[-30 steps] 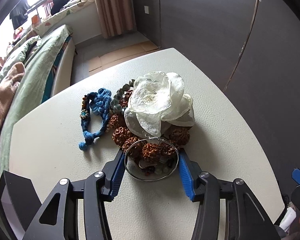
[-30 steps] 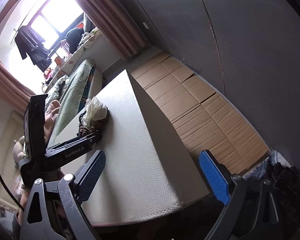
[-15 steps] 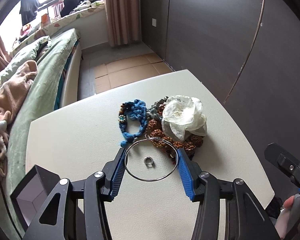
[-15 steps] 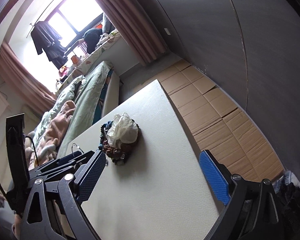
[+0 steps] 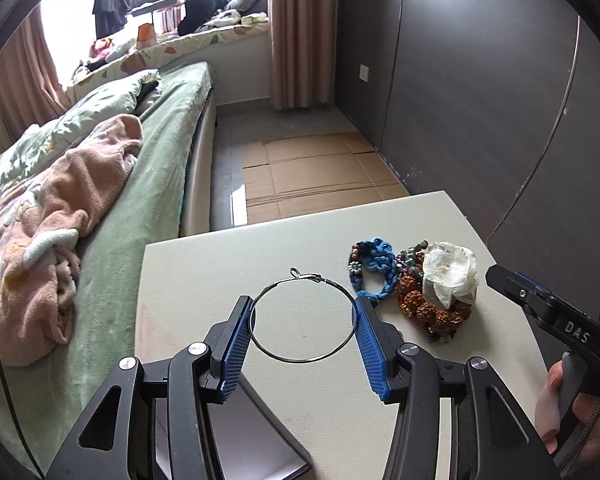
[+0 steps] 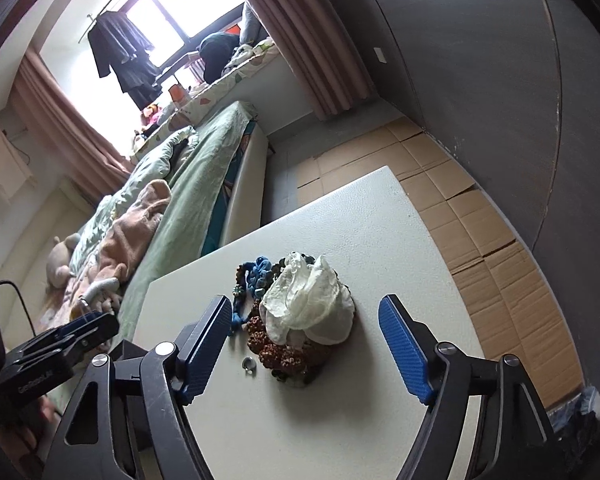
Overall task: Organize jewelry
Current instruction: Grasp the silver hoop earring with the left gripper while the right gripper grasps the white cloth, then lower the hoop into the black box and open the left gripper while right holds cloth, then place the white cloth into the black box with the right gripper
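My left gripper [image 5: 303, 312] is shut on a large silver hoop earring [image 5: 296, 359] and holds it above the white table [image 5: 204, 272], left of the jewelry pile. The pile holds a white fabric flower [image 5: 450, 274], brown seed beads [image 5: 428, 312] and a blue knotted bracelet [image 5: 374, 266]. In the right wrist view my right gripper [image 6: 304, 326] is open and empty, hovering just short of the flower [image 6: 308, 300], beads [image 6: 284, 354] and blue bracelet [image 6: 260, 274]. A small silver ring [image 6: 248, 364] lies on the table near its left finger.
A dark open box [image 5: 260, 440] sits under my left gripper at the table's near left corner. A green bed [image 5: 100, 184] with a pink blanket runs along the left. A dark wardrobe wall [image 5: 480, 80] stands on the right. Cardboard [image 5: 320, 176] covers the floor beyond the table.
My left gripper lifted the hoop earring off the pile and carried it back and left. My right gripper swung in toward the pile, which now lies between its open fingers.
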The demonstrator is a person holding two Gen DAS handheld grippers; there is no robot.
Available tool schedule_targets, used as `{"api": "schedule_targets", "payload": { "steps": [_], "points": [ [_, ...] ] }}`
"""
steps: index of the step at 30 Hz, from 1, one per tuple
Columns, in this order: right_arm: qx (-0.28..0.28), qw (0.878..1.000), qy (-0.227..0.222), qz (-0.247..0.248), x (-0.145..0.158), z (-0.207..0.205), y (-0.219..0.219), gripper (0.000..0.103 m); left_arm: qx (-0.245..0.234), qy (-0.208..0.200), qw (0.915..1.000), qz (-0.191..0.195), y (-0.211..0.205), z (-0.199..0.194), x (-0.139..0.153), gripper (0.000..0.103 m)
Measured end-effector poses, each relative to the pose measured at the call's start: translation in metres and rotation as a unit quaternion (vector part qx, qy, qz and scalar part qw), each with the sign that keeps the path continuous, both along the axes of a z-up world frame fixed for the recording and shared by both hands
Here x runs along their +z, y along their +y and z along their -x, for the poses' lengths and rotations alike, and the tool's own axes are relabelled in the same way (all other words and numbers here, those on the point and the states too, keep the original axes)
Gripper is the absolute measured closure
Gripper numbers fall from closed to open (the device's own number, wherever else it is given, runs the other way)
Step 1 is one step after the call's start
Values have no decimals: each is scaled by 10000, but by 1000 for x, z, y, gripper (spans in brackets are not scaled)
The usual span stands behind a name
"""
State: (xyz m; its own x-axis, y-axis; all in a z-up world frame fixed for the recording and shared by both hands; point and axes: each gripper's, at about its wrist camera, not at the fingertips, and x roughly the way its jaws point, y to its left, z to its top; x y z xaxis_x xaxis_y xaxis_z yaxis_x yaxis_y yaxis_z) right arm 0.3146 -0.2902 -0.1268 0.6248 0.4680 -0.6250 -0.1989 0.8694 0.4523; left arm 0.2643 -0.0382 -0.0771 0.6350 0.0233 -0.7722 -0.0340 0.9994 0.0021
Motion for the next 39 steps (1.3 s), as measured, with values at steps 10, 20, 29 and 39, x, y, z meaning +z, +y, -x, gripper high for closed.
{"api": "schedule_targets", "payload": {
  "steps": [10,20,29,39],
  "points": [
    [18,9941,477,976,-18,-41,40,87,381,-20,9992,120,46,27,8,51],
    [82,9986,-123,506,38,3,32,101,508,52,9977,441,79,45,1,51],
    [484,9973,-504,224,92,49,60,101,586,30,9944,877,97,52,2,51],
    [1026,9935,-493,-5,106,78,118,101,649,83,9862,1518,123,69,1,10]
  ]
}}
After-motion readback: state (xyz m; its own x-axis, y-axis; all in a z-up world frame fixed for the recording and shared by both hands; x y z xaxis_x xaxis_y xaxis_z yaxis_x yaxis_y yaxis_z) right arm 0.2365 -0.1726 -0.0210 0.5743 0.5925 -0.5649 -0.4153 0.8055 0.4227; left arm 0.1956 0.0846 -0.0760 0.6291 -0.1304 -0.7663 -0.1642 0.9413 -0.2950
